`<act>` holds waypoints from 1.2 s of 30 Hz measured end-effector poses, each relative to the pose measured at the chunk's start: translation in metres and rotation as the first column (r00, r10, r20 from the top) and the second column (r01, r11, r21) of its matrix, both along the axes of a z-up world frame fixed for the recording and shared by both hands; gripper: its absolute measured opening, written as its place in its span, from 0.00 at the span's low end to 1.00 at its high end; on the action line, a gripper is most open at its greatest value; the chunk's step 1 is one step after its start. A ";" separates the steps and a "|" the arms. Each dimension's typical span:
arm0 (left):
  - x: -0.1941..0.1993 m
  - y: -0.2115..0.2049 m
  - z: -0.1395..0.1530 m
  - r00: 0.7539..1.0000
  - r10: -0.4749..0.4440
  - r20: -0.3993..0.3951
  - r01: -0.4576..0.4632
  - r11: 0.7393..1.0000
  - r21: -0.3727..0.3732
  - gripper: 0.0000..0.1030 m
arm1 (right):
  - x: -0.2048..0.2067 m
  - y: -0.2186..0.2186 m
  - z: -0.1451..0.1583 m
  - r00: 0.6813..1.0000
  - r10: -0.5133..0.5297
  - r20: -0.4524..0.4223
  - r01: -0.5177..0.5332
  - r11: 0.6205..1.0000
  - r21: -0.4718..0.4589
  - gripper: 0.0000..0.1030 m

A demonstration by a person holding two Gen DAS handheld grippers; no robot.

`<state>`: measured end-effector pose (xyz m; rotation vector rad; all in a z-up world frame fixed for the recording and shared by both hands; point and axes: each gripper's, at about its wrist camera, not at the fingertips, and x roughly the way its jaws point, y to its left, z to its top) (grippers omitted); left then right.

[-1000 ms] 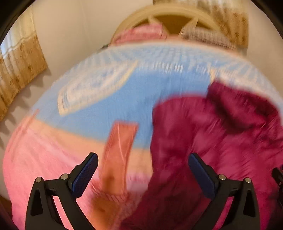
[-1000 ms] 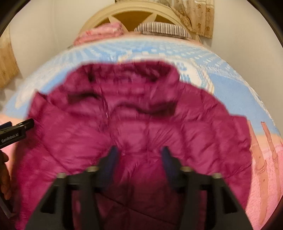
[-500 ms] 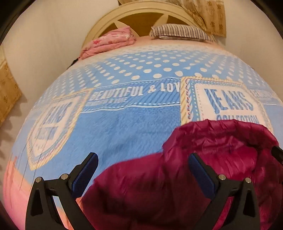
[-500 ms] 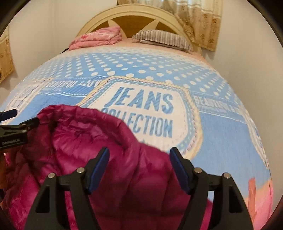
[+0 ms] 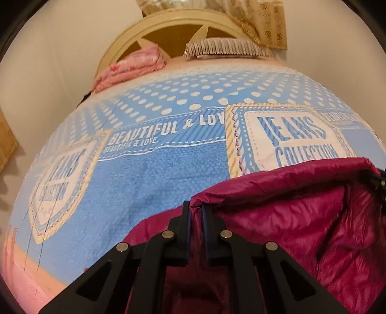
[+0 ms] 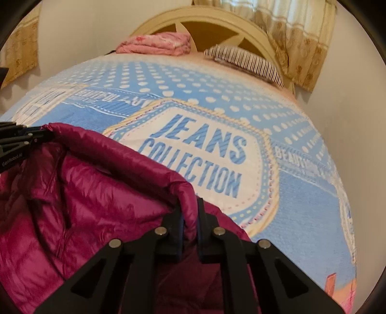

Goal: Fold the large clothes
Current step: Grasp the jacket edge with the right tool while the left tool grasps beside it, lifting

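Between the two fingers of the left gripper (image 5: 195, 209) a fold of the magenta puffer jacket (image 5: 289, 217) is pinched, the dark pads pressed close with only the thin rolled hem showing between them. Its right counterpart, the right gripper (image 6: 190, 212), is clamped the same way on another stretch of that padded hem, which bulges up over the fingertips. From each clamp the hem runs as a thick rounded ridge toward the other tool: in the left wrist view it stretches rightward to a black gripper tip at the frame's right edge, and in the right wrist view it runs leftward to the black body of the left tool at the frame's left edge. Below this ridge the jacket hangs open and slack, its shiny quilted lining facing the cameras. It sits at the near end of the bed, over the foot edge of the blue bedspread (image 6: 301, 217) printed with white dots and a "JEANS COLLECTION" badge. Farther off, at the head end, a folded pink blanket (image 6: 156, 43) lies on the left and a striped pillow (image 6: 243, 61) on the right, both against the cream arched headboard (image 6: 217, 18). Patterned beige curtains (image 6: 301, 36) hang at the wall behind.
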<state>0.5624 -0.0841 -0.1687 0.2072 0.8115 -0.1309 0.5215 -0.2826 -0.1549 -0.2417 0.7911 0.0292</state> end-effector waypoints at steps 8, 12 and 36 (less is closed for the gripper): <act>-0.031 -0.015 -0.041 0.999 -0.037 0.014 0.035 0.993 0.115 0.05 | -0.014 0.000 -0.044 0.999 -0.001 -0.035 -0.001 0.999 -0.049 0.07; -0.032 -0.014 -0.037 0.999 -0.048 0.015 0.046 0.994 0.103 0.08 | -0.012 0.002 -0.046 0.999 -0.013 -0.048 0.009 0.997 -0.082 0.07; 0.018 -0.018 0.004 0.986 0.163 0.030 -0.163 0.987 0.005 0.84 | 0.030 0.011 0.017 0.987 -0.151 -0.048 0.159 0.945 0.286 0.60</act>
